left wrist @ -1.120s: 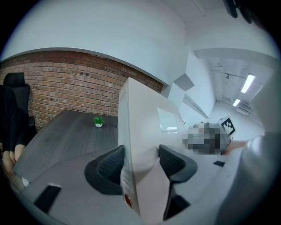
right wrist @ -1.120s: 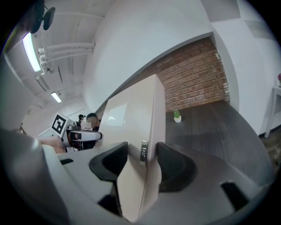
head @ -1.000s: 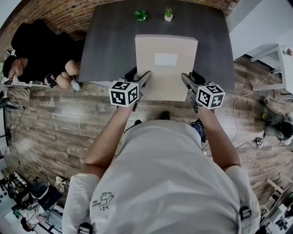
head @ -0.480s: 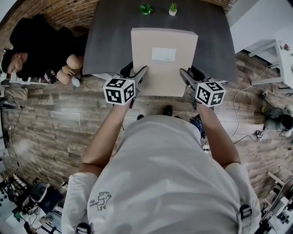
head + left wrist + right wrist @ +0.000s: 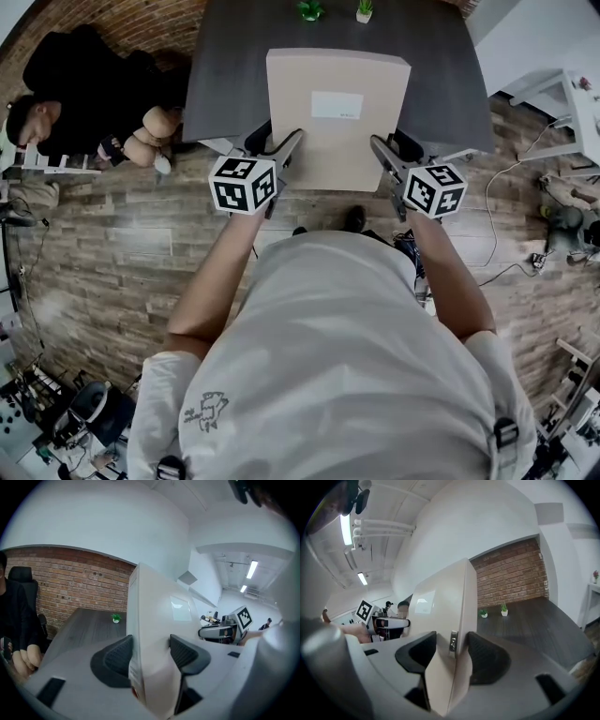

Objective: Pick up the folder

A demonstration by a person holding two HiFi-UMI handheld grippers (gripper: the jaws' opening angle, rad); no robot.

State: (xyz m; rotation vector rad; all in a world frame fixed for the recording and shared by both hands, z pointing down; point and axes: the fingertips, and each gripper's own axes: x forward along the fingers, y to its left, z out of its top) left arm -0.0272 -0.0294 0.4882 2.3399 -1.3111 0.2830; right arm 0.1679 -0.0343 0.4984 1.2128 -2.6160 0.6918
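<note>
You hold the folder (image 5: 337, 112) with both grippers, one on each side of its near end. Your left gripper (image 5: 284, 155) is closed on the left edge: its two dark pads (image 5: 118, 654) press on both faces of the thick beige folder. Your right gripper (image 5: 382, 157) is clamped in the same way on the right edge, just beside a small metal clip (image 5: 453, 643). The folder lies flat over the near part of the dark table (image 5: 225, 66), and its near end reaches past the table edge toward you. A white label (image 5: 337, 104) is on its top face. Two small plants (image 5: 310, 10) stand at the far edge of the table. A person in black (image 5: 84, 80) sits to the left.
</note>
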